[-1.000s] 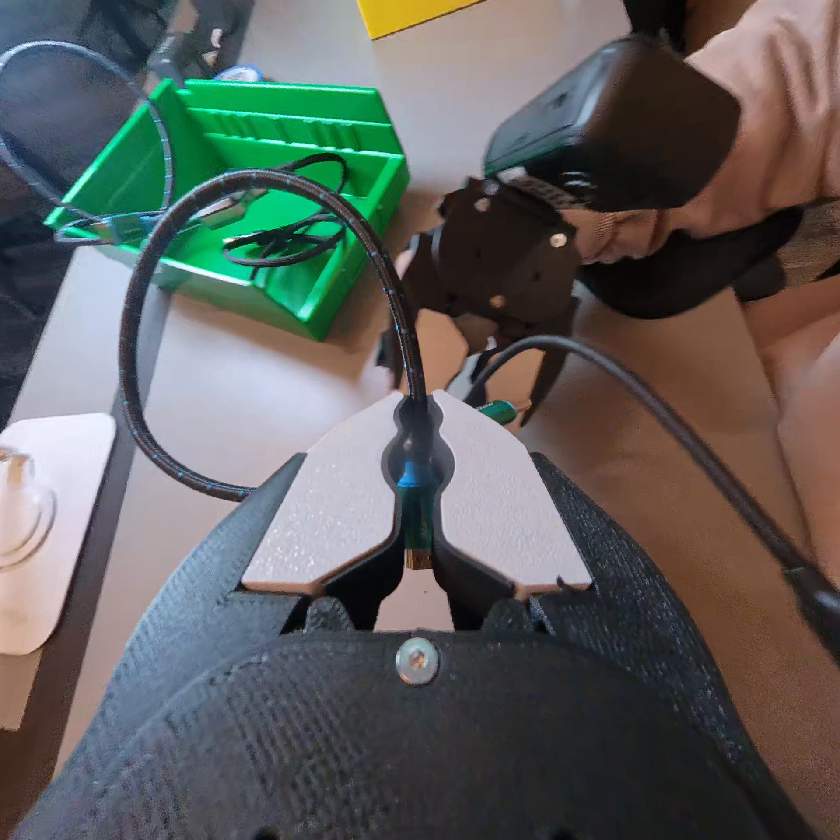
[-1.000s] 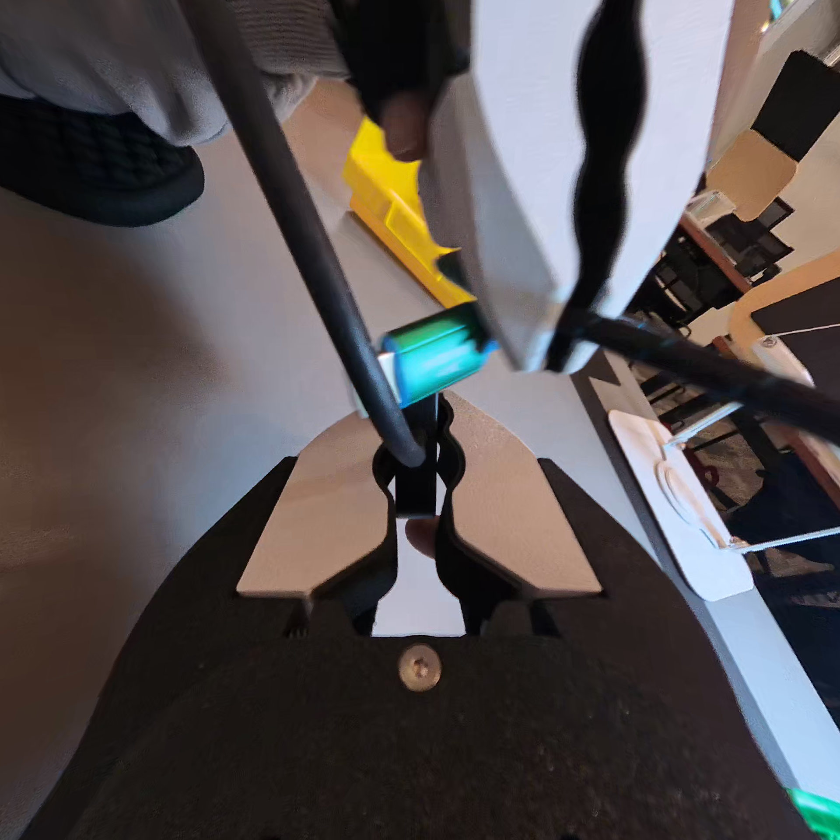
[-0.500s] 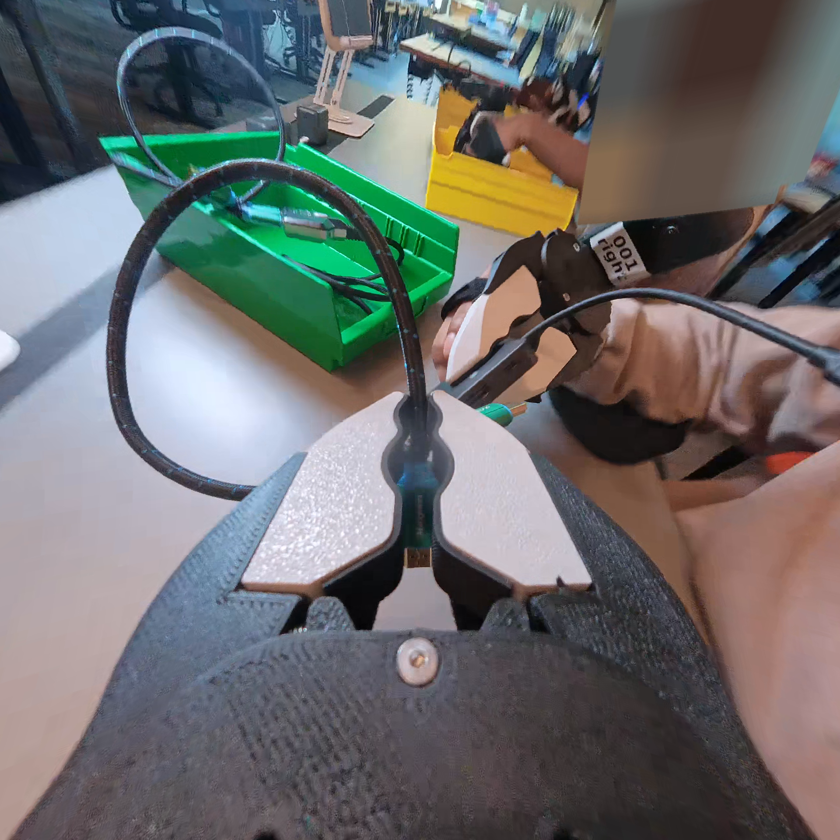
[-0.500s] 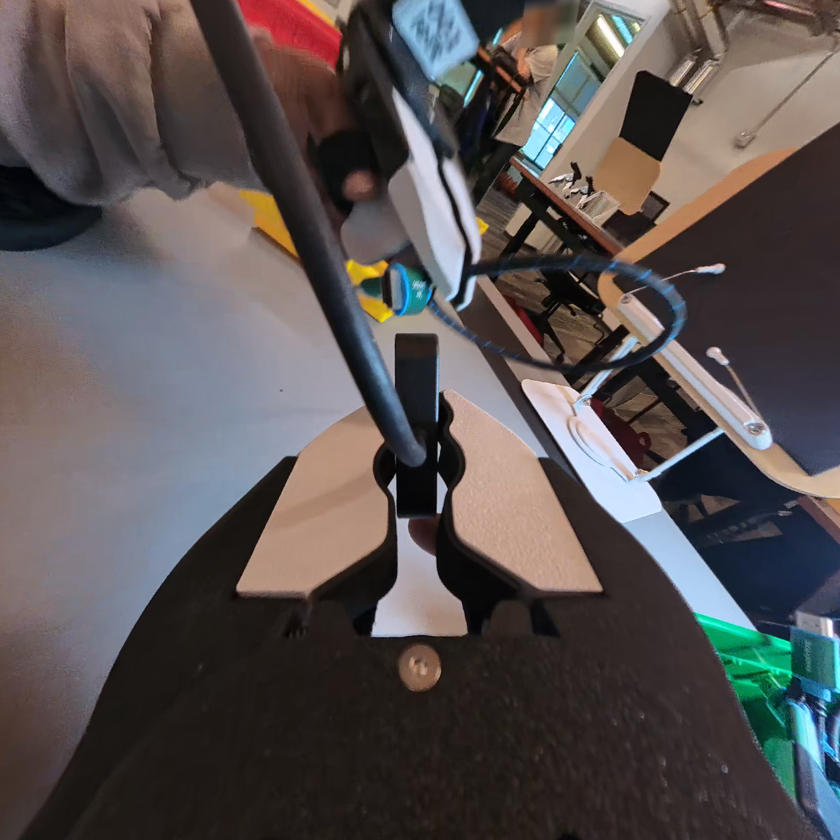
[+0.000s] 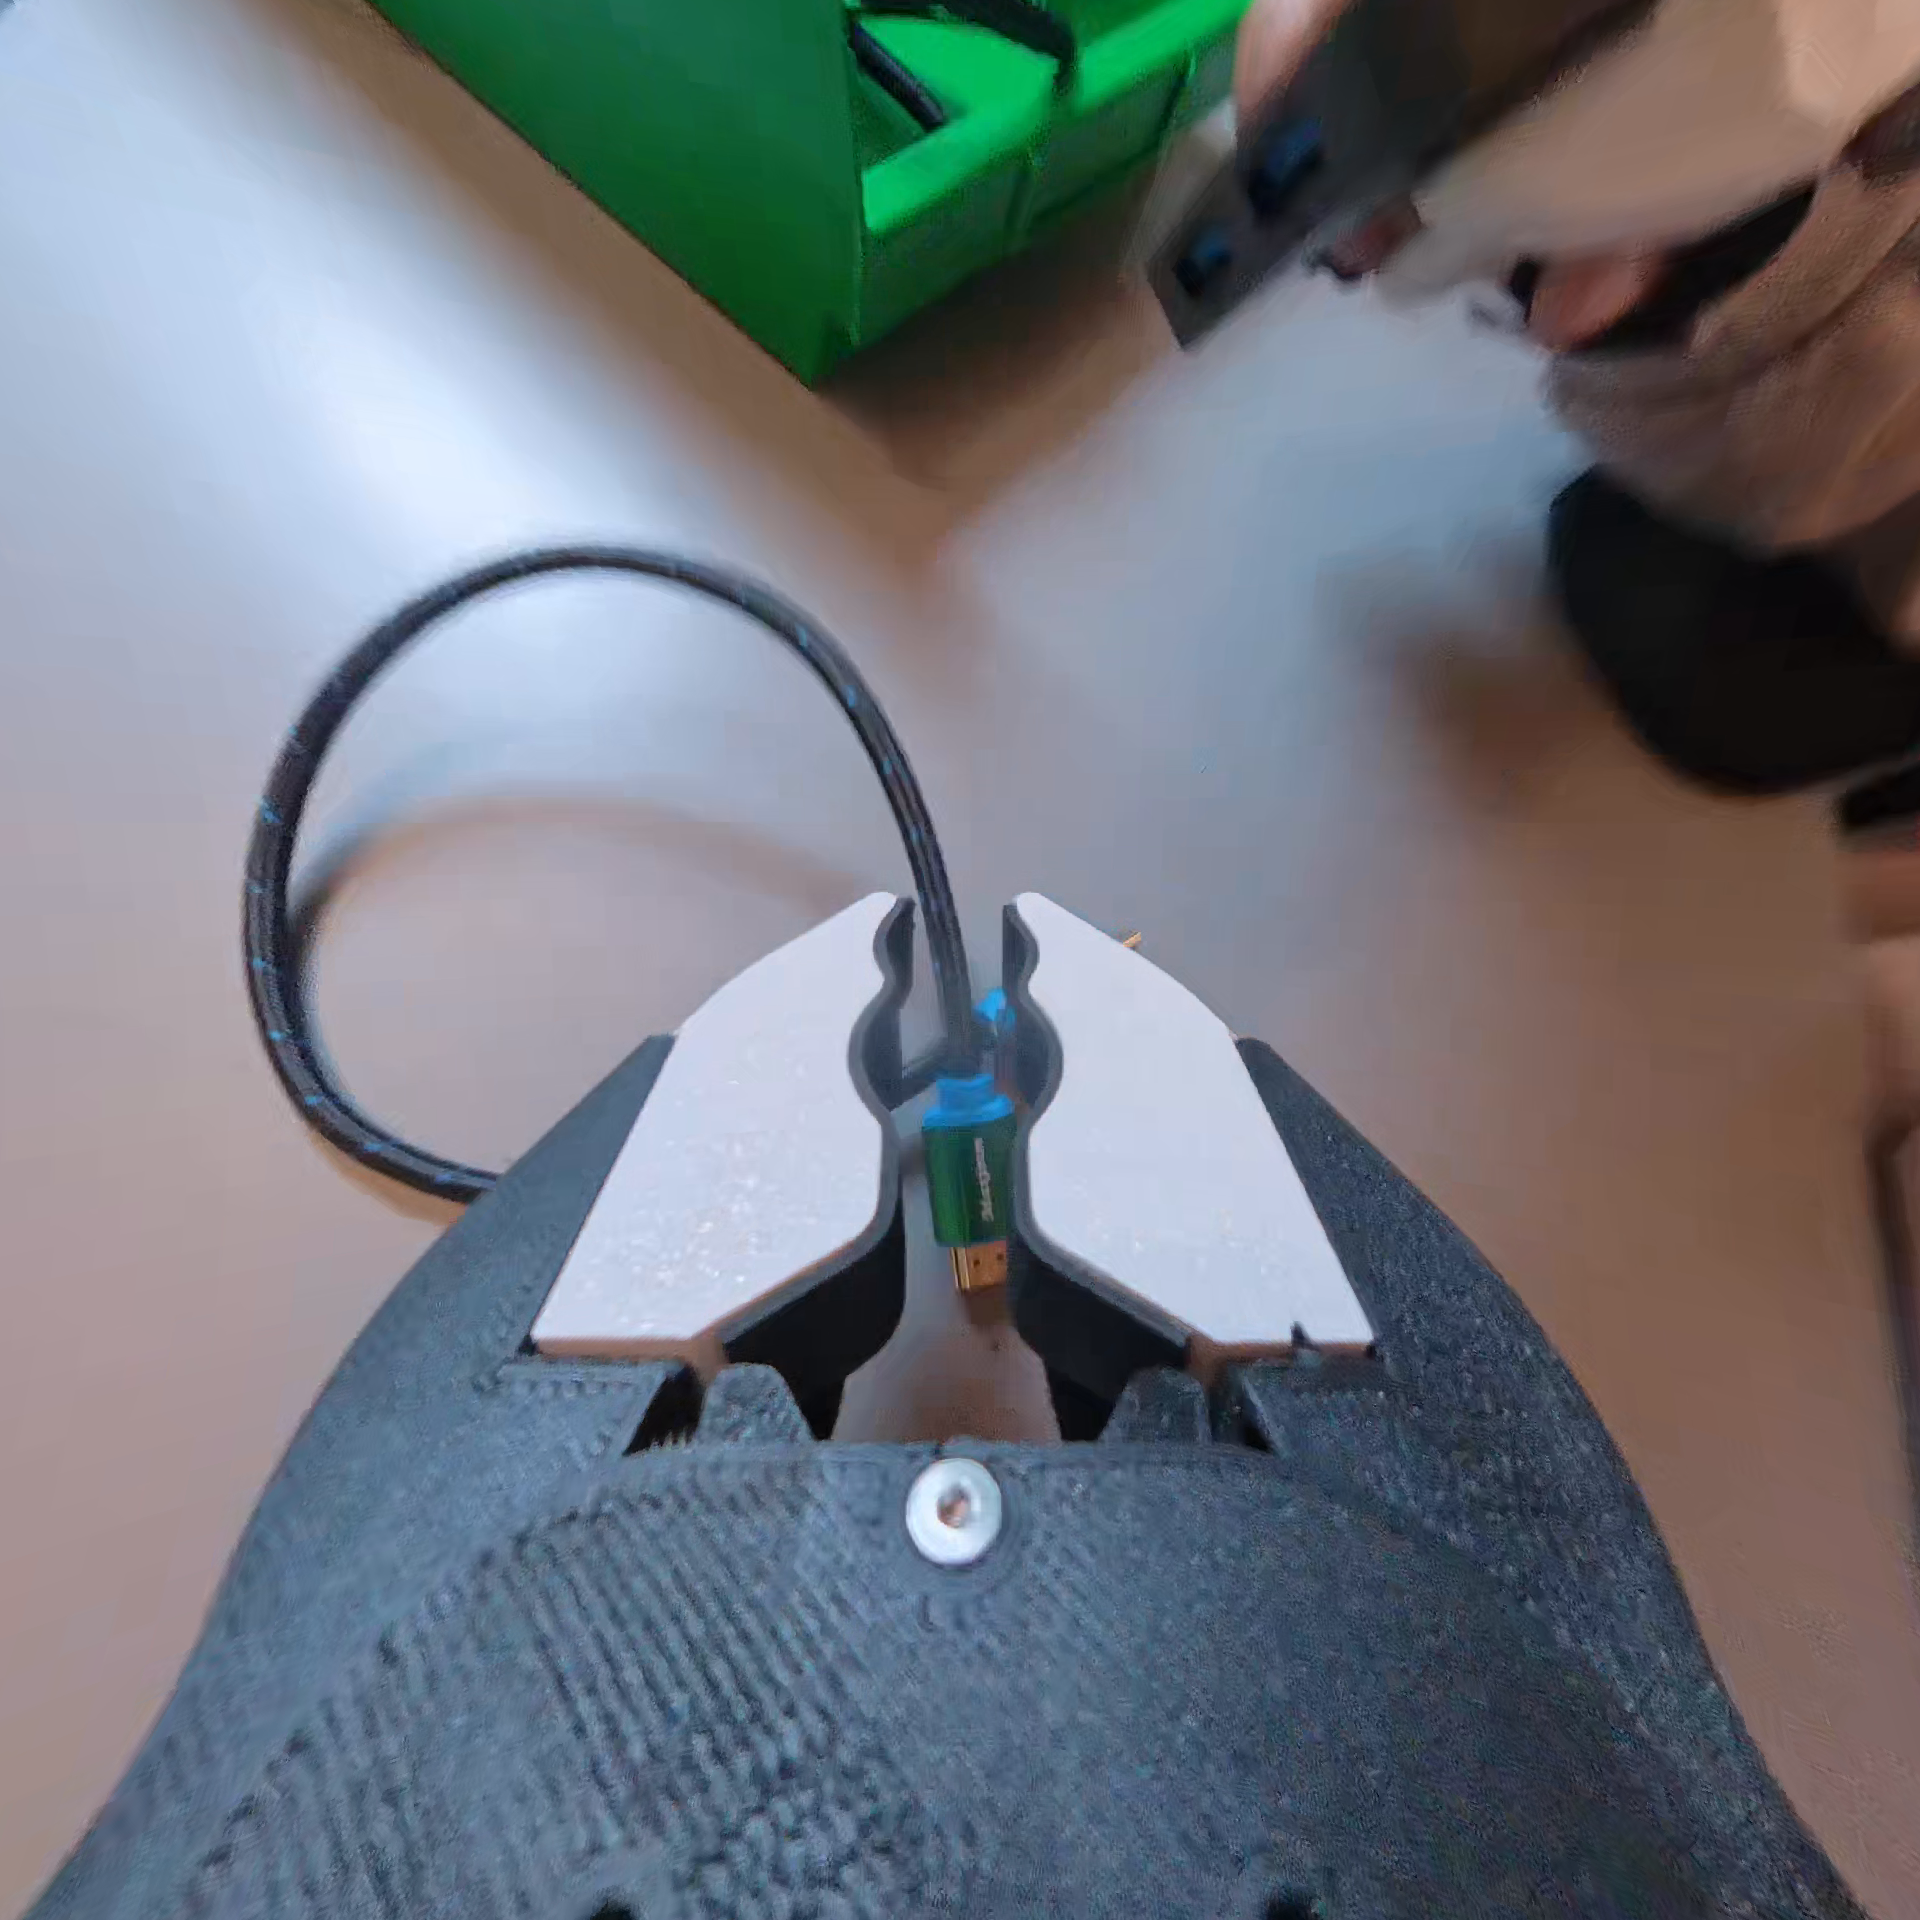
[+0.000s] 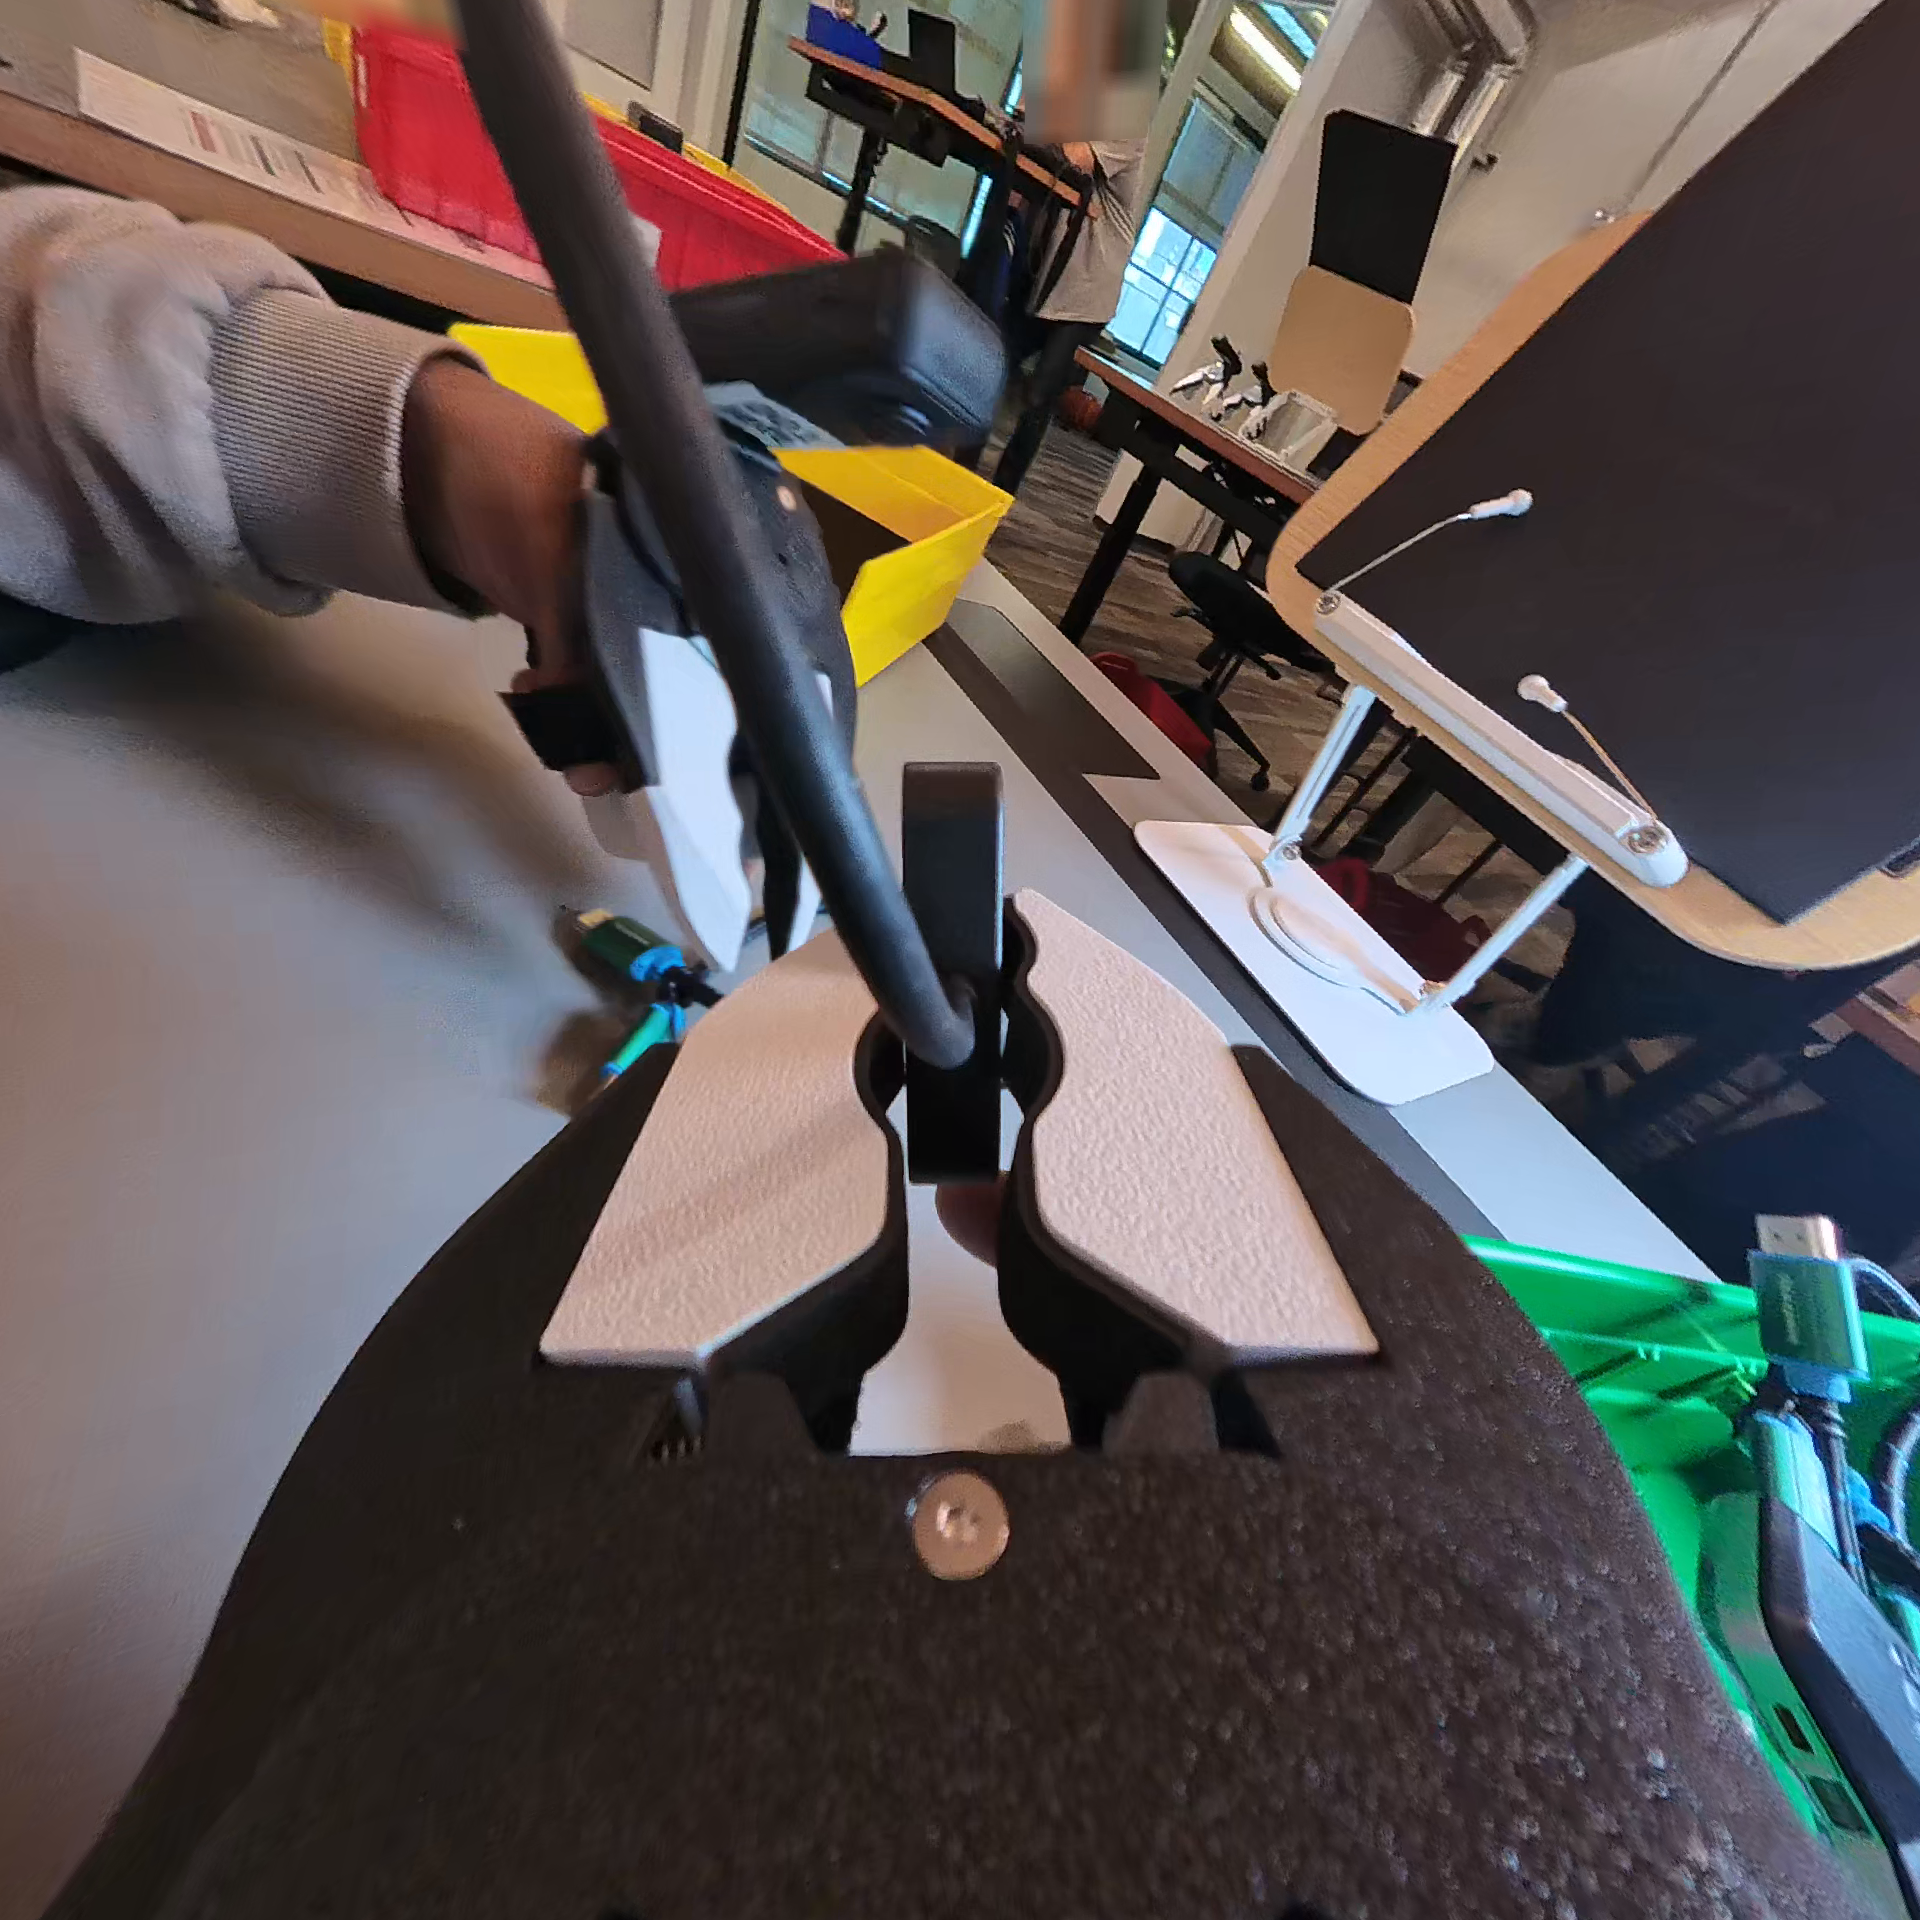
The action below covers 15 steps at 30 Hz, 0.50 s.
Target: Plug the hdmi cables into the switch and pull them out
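left gripper (image 5: 951, 914) has dropped from mid-air to just over the surface (image 5: 1247, 727), and its fingers, clamped on the plug (image 5: 968, 1169) half a second ago, are now spread a little. the plug sits tilted in the gap, leaning on the right-hand finger, no squeeze on it that i can see. from the right wrist view it looks like it's lying on the surface at the fingertips. i read that as a release: this cable is out of the switch and being set down, so the pull-out for this one looks done.

right gripper (image 6: 940, 914) hasn't changed: fingers pressed on the switch (image 6: 951, 831), held edge-on and upright, with its own thick black lead (image 6: 665, 416) running up out of frame. in the left view the switch is a blur at top right, well apart from the plug, blue ports showing and nothing in them as far as i can tell.

plug look: green metal shell, blue collar, gold tip pointing back at my camera. its braided black cable (image 5: 281, 831) with blue flecks loops out left and back under the gripper, stiff enough to hold the arc. the gold tip of what may be a second plug (image 5: 1132, 940) shows just past the right-hand finger; too small to say more. more cables in the green bin (image 5: 727, 156).
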Motion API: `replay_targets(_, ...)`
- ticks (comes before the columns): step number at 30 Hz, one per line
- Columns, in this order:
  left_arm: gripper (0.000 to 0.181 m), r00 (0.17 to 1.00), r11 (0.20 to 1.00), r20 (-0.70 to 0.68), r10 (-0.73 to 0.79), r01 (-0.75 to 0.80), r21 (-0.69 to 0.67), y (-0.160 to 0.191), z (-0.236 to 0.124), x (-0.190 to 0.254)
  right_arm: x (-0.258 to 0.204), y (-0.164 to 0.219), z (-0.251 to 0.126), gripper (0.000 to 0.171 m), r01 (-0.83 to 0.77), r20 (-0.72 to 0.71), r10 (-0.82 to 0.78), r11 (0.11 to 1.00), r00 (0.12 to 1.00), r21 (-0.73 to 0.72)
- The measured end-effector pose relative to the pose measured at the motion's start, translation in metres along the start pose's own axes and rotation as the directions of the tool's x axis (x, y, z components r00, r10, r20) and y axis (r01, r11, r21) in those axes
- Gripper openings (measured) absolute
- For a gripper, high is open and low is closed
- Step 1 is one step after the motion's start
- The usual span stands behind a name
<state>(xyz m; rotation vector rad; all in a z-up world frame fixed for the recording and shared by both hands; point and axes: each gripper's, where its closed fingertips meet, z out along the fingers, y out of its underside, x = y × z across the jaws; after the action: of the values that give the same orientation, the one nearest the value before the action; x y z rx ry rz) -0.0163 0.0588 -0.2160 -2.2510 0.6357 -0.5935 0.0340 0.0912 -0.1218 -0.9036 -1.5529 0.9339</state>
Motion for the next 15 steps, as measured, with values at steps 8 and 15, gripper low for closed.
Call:
replay_targets(8, 0.045, 0.905, 0.883, 0.025, 0.425, -0.409, -0.230, 0.018, -0.013, 0.002, 0.011, 0.005, -0.001, 0.014, -0.068, -0.015, 0.067, 0.998, 0.998, -0.003)
replay_targets(15, 0.053, 0.850, 0.798, -0.195, 0.489, -0.526, -0.295, 0.040, 0.023, 0.007, 0.010, 0.003, -0.003, 0.014, -0.150, 0.042, 0.148, 0.987, 0.988, 0.057)
